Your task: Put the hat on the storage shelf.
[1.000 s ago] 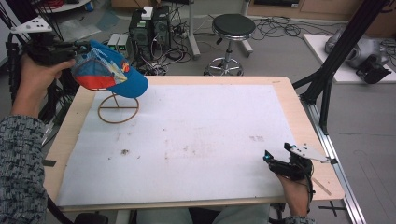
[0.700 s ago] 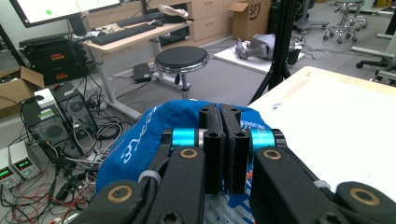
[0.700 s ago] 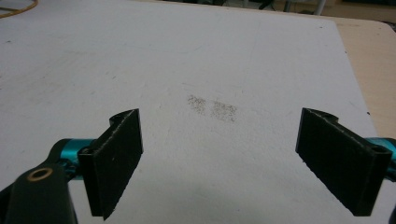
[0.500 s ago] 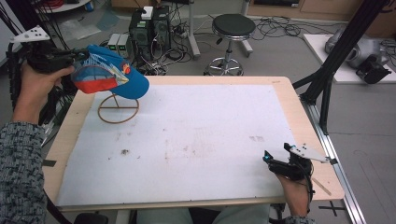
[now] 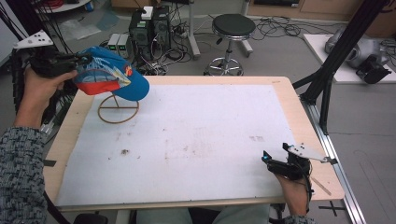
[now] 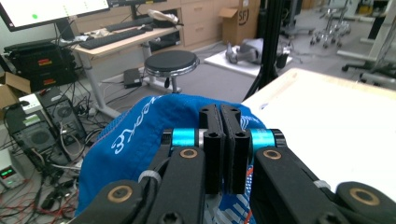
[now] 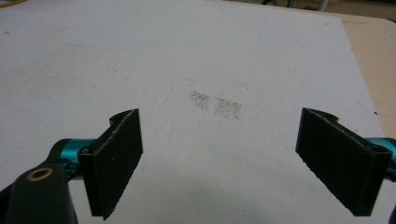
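High view: wooden-edged bench with white sheet.
Item: blue fabric baseball cap with red brim, off the bench's far left corner, above a thin wooden ring stand.
Left tongs: pressed together on the cap's fabric; the left gripper view shows the pads meeting with blue cloth behind.
Right tongs: spread wide, holding nothing, resting at the bench's near right edge.
Change: over the last second the cap has drifted left and slightly up from the stand.
Reading: probably a removal; the stand now stands bare.
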Motion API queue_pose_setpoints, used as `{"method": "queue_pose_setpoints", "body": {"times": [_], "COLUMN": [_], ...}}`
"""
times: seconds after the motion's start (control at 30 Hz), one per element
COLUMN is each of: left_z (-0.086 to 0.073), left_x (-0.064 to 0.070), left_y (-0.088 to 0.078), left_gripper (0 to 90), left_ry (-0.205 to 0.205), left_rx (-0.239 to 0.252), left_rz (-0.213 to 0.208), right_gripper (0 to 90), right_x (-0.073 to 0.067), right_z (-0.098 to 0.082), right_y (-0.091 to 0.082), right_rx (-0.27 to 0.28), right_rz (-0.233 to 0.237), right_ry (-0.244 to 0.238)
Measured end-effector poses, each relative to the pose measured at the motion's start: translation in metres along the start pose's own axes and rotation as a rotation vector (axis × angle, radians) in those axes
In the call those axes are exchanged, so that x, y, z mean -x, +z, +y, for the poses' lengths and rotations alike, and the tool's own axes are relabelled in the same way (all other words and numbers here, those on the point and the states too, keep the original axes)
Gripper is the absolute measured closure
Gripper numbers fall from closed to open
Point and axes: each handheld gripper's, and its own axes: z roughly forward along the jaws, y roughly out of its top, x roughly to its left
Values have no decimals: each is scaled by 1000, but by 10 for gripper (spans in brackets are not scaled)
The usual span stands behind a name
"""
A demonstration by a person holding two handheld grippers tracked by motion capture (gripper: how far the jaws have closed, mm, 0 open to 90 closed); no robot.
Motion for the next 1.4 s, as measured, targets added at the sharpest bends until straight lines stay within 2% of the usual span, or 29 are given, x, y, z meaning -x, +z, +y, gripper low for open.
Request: {"method": "queue_pose_setpoints", "body": {"times": [0.43,1.13,1.3,1.4], "left_z": [-12,-17,-18,-19], "left_x": [-8,-15,-15,-17], "left_y": [0,10,10,9], "left_gripper": [877,852,808,744], "left_ry": [-19,-8,-13,-20], "left_rx": [9,74,78,77], "left_rz": [24,-10,-10,-5], "right_gripper": [138,139,140,140], "right_x": [-1,-2,-2,-2], "right_z": [0,-1,-1,-1], "right_y": [1,3,4,4], "right_rx": [-11,-22,-23,-25], "right_rz": [1,1,1,3], "right_ry": [-8,-15,-22,-20]}}
